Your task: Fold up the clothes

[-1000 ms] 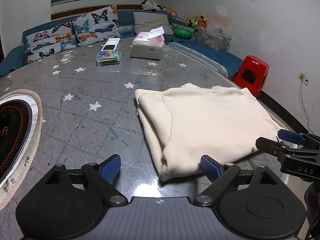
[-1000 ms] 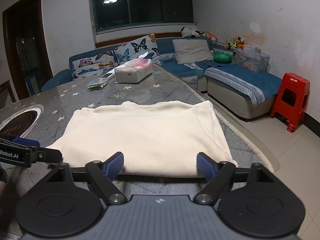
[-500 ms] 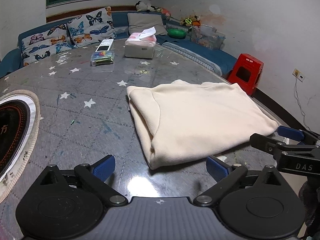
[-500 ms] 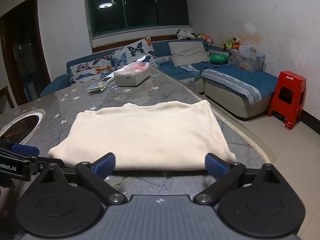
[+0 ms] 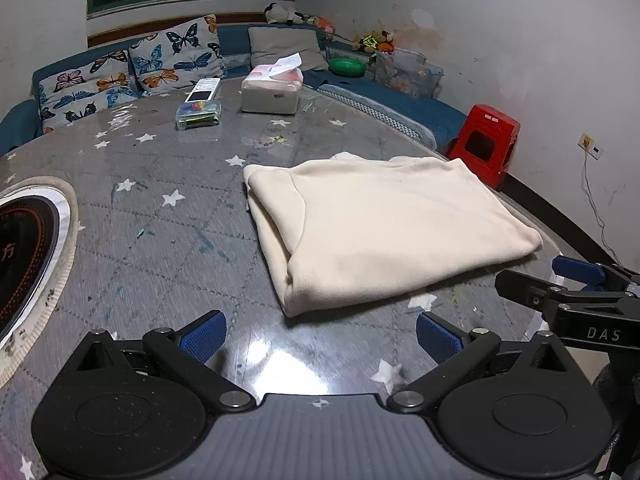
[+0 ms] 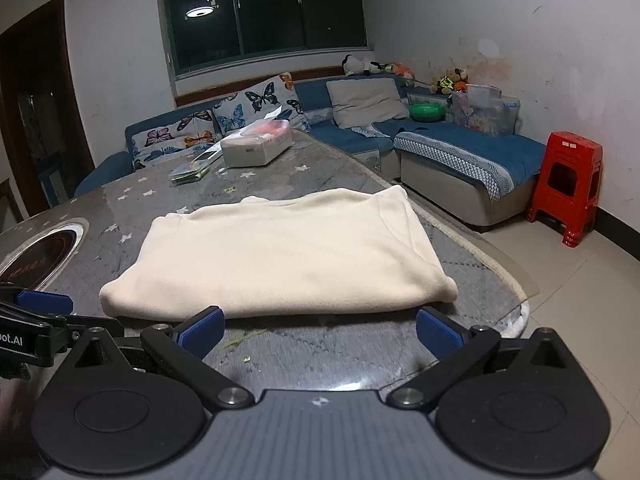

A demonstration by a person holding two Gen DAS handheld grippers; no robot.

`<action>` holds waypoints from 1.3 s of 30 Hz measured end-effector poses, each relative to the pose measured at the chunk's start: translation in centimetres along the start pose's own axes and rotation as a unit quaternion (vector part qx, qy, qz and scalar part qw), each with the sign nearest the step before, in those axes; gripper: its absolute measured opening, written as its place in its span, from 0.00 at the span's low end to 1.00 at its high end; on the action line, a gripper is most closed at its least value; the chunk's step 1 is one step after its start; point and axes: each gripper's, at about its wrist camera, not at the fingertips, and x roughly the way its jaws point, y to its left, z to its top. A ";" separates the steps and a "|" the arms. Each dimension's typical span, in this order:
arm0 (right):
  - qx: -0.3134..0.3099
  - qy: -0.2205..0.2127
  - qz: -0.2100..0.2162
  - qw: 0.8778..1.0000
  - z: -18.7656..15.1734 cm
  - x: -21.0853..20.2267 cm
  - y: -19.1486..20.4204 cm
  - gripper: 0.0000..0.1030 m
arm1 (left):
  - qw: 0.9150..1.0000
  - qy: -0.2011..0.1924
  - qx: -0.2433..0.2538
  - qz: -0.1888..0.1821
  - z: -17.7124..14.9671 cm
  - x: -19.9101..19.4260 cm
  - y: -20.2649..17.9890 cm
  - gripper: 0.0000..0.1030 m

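Currently the cream garment [image 5: 384,224] lies folded into a neat rectangle near the edge of the grey star-patterned table [image 5: 160,240]. Both the left gripper [image 5: 320,334] and right gripper [image 6: 318,330] hover just short of it, fingers spread wide, empty. Further back stand a tissue box [image 5: 272,90] and a blue sofa [image 6: 460,148].

Indoor artificial light, fairly dim and cool. A ceiling lamp reflects in the dark window [image 6: 264,12]. Glare patches shine on the glossy table [image 5: 276,364] nearest the camera. Soft shadows edge the cloth [image 6: 280,256]. Focus is sharp; fisheye bending and black vignetting mark the corners.
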 end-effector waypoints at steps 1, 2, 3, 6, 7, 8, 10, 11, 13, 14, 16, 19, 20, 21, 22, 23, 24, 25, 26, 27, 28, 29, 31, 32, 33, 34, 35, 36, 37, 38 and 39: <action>0.000 -0.003 0.000 1.000 0.0 -0.2 0.0 1.00 | 1.000 -0.001 0.000 -0.001 -0.1 -0.1 -0.1 1.00; 0.000 -0.005 -0.001 1.000 -0.1 -0.4 0.0 1.00 | 1.000 -0.001 0.001 -0.003 -0.1 -0.2 -0.1 1.00; 0.000 -0.008 -0.001 1.000 -0.1 -0.6 0.0 1.00 | 1.000 -0.002 0.001 -0.004 -0.2 -0.3 -0.2 1.00; 0.001 -0.013 0.004 1.000 -0.2 -0.9 0.0 1.00 | 1.000 -0.007 0.004 -0.007 -0.3 -0.6 -0.4 1.00; 0.003 -0.013 0.009 1.000 -0.3 -1.0 0.0 1.00 | 1.000 -0.009 0.004 -0.008 -0.4 -0.8 -0.5 1.00; 0.003 -0.014 0.012 1.000 -0.3 -1.1 0.0 1.00 | 1.000 -0.010 0.003 -0.009 -0.4 -0.9 -0.5 1.00; 0.008 -0.015 0.016 1.000 -0.4 -1.3 0.1 1.00 | 1.000 -0.014 0.001 -0.010 -0.5 -1.1 -0.5 1.00; 0.010 -0.015 0.018 1.000 -0.5 -1.3 0.1 1.00 | 1.000 -0.017 0.000 -0.009 -0.5 -1.2 -0.5 1.00; 0.011 -0.016 0.022 1.000 -0.5 -1.4 0.2 1.00 | 1.000 -0.021 -0.001 -0.008 -0.6 -1.3 -0.5 1.00; 0.009 -0.015 0.022 1.000 -0.6 -1.5 0.3 1.00 | 1.000 -0.021 -0.001 -0.008 -0.6 -1.3 -0.5 1.00; 0.004 -0.011 0.020 1.000 -0.7 -1.5 0.5 1.00 | 1.000 -0.021 -0.002 -0.008 -0.8 -1.4 -0.6 1.00; 0.002 -0.006 0.020 1.000 -0.8 -1.6 0.6 1.00 | 1.000 -0.020 -0.002 -0.007 -0.9 -1.5 -0.6 1.00; 0.003 -0.007 0.019 1.000 -0.8 -1.7 0.6 1.00 | 1.000 -0.019 -0.003 -0.006 -1.0 -1.5 -0.6 1.00; 0.002 -0.007 0.018 1.000 -0.8 -1.8 0.6 1.00 | 1.000 -0.019 -0.002 -0.006 -1.0 -1.5 -0.6 1.00; 0.001 -0.006 0.017 1.000 -0.8 -1.8 0.6 1.00 | 1.000 -0.019 -0.002 -0.005 -1.1 -1.5 -0.7 1.00; 0.001 -0.005 0.016 1.000 -0.8 -1.9 0.6 1.00 | 1.000 -0.019 -0.001 -0.005 -1.2 -1.5 -0.7 1.00; 0.000 -0.005 0.016 1.000 -0.9 -2.0 0.6 1.00 | 1.000 -0.017 -0.001 -0.006 -1.2 -1.5 -0.8 1.00; -0.001 -0.004 0.015 1.000 -0.9 -2.0 0.6 1.00 | 1.000 -0.017 0.001 -0.006 -1.2 -1.6 -0.9 1.00; -0.001 -0.005 0.015 1.000 -0.9 -2.1 0.6 1.00 | 1.000 -0.017 0.003 -0.007 -1.3 -1.6 -0.9 1.00; -0.002 -0.005 0.015 1.000 -1.0 -2.2 0.6 1.00 | 1.000 -0.017 0.005 -0.006 -1.4 -1.7 -1.1 1.00; -0.002 -0.005 0.014 1.000 -1.0 -2.2 0.6 1.00 | 1.000 -0.018 0.008 -0.005 -1.4 -1.8 -1.2 1.00; -0.004 -0.005 0.014 1.000 -1.0 -2.3 0.6 1.00 | 1.000 -0.018 0.012 -0.003 -1.4 -1.8 -1.3 1.00; -0.005 -0.005 0.014 1.000 -1.1 -2.4 0.6 1.00 | 1.000 -0.019 0.016 -0.002 -1.5 -2.0 -1.5 1.00; -0.005 -0.005 0.014 1.000 -1.2 -2.4 0.6 1.00 | 1.000 -0.020 0.018 -0.002 -1.5 -2.0 -1.6 1.00; -0.005 -0.005 0.014 1.000 -1.3 -2.5 0.6 1.00 | 1.000 -0.020 0.020 -0.002 -1.6 -2.1 -1.6 1.00; -0.005 -0.005 0.013 1.000 -1.3 -2.6 0.6 1.00 | 1.000 -0.020 0.020 -0.002 -1.6 -2.2 -1.7 1.00; -0.004 -0.005 0.013 1.000 -1.4 -2.6 0.6 1.00 | 1.000 -0.020 0.021 -0.002 -1.7 -2.2 -1.7 1.00; -0.004 -0.005 0.012 1.000 -1.5 -2.7 0.6 1.00 | 1.000 -0.020 0.022 -0.001 -1.7 -2.3 -1.7 1.00; -0.004 -0.006 0.011 1.000 -1.5 -2.8 0.5 1.00 | 1.000 -0.021 0.023 -0.001 -1.7 -2.3 -1.8 1.00; -0.004 -0.007 0.011 1.000 -1.6 -2.9 0.5 1.00 | 1.000 -0.021 0.024 0.000 -1.7 -2.4 -1.8 1.00; -0.004 -0.008 0.009 1.000 -1.6 -3.0 0.5 1.00 | 0.999 -0.020 0.025 0.000 -1.8 -2.5 -1.9 1.00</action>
